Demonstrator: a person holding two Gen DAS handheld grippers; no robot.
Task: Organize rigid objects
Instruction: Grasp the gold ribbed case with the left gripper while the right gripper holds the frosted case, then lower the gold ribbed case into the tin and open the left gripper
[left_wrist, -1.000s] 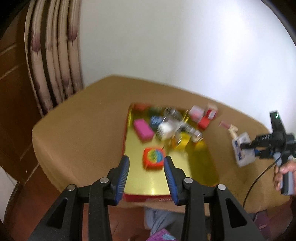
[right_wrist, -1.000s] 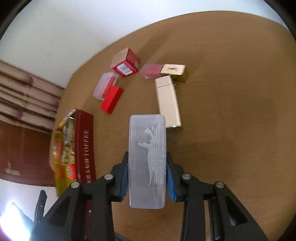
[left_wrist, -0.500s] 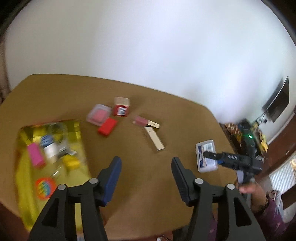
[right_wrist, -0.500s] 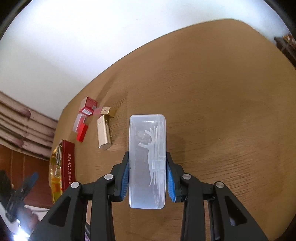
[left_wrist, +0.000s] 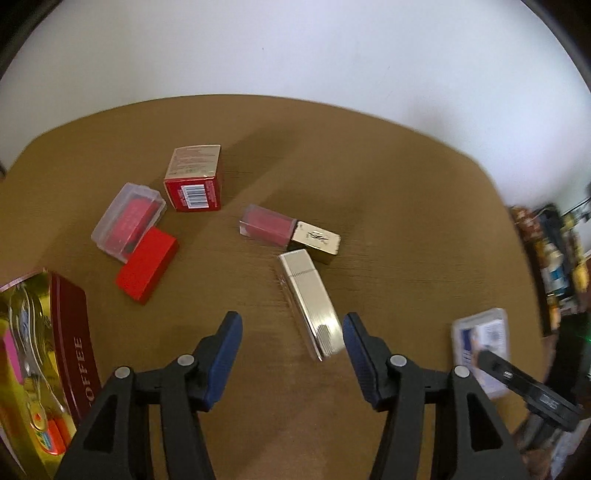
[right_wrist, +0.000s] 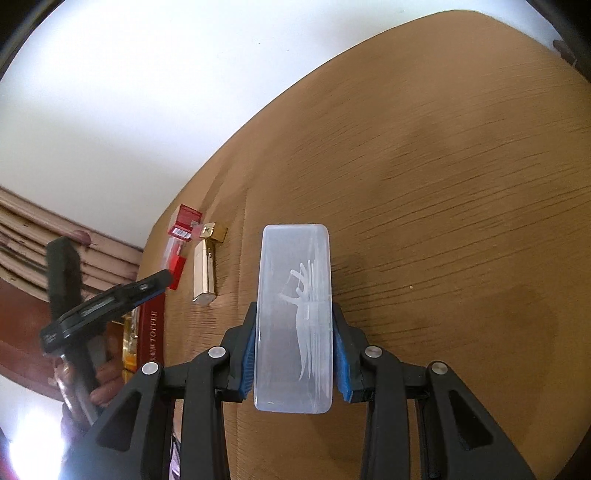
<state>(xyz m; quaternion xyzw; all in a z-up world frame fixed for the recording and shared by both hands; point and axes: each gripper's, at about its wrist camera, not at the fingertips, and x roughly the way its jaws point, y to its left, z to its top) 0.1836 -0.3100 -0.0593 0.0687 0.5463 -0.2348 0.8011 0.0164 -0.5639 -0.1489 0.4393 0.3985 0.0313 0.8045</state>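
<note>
Both tongs (left_wrist: 291, 354) nearer gold case (left_wrist: 310, 306) now.

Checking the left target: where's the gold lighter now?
Left wrist view: the gold lighter lies flat on the table, just ahead of the open left gripper, beside the lipstick.

Table (left_wrist: 388, 206): brown wood-grain top, matt, fine streaks. I see a frosted translucent plastic case (right_wrist: 293, 317), smooth, between the right gripper (right_wrist: 293, 350) blue pads, which look rubbery and ribbed; frames are matt black plastic. Left gripper (left_wrist: 291, 354) same build. Gold lighter-like bar (left_wrist: 310, 306): brushed metal, glossy, ribbed end. Lipstick (left_wrist: 288, 234): clear glossy body, shiny gold cap. Red box (left_wrist: 194, 179): glossy printed card. Clear plastic case (left_wrist: 127, 221), smooth. Red block (left_wrist: 147, 269): matt. Toffee tin (left_wrist: 70, 343): glossy red wall, gold foil-like inside.
</note>
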